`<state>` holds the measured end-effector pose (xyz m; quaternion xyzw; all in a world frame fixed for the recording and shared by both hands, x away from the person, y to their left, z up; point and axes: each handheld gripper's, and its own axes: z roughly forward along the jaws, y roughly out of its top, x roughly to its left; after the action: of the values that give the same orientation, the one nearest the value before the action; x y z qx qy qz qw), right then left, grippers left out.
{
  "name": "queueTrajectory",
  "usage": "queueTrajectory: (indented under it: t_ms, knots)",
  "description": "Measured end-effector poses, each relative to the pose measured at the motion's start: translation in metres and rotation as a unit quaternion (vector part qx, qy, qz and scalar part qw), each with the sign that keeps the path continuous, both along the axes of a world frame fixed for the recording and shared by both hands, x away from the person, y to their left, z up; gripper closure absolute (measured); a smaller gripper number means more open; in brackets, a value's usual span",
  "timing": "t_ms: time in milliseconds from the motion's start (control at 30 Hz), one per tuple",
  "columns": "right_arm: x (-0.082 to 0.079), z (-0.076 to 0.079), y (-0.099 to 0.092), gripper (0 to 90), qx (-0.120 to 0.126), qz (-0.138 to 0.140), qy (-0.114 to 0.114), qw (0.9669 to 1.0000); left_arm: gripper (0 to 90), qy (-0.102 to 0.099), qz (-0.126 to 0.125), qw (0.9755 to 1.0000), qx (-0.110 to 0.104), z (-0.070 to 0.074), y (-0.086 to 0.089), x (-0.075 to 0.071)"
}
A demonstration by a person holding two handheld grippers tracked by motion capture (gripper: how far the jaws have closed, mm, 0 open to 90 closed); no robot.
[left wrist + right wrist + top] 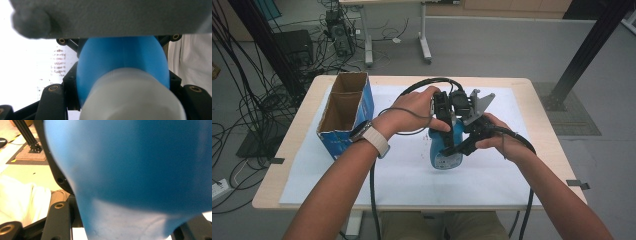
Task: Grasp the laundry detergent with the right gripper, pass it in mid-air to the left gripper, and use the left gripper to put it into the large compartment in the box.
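White paper covered the wooden counter (287, 165), with grey floor and tangled cables behind it. At the counter's middle stood a blue bottle (446, 150) — held from both sides. The left gripper (443, 117) came in from above and behind, its jaws pinching the bottle's upper body near the pale cap end; the right gripper (467, 142) clamped it lower down from the person's right. Both sets of jaws were pressed tight against the blue plastic, which loomed large in each gripper view (120, 60) (135, 165). An open blue cardboard box (344, 112) stood well apart to the left. To do this well, I judged, one grip should stay steady as the anchor while the other worked — squeezing harder risked denting the soft plastic or letting it slip out.
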<state>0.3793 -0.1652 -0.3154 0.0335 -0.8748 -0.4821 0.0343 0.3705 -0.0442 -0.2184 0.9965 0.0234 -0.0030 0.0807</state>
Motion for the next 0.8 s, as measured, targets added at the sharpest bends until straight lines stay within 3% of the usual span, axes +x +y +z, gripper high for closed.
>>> queueTrajectory:
  t_ms: [800]
  knots:
    - [-0.0004,-0.0001,0.0006,42.8,0.0,0.001,0.0,1.0,37.0,0.0,0.001,1.0,0.001,-0.0002,0.0003,-0.0003]
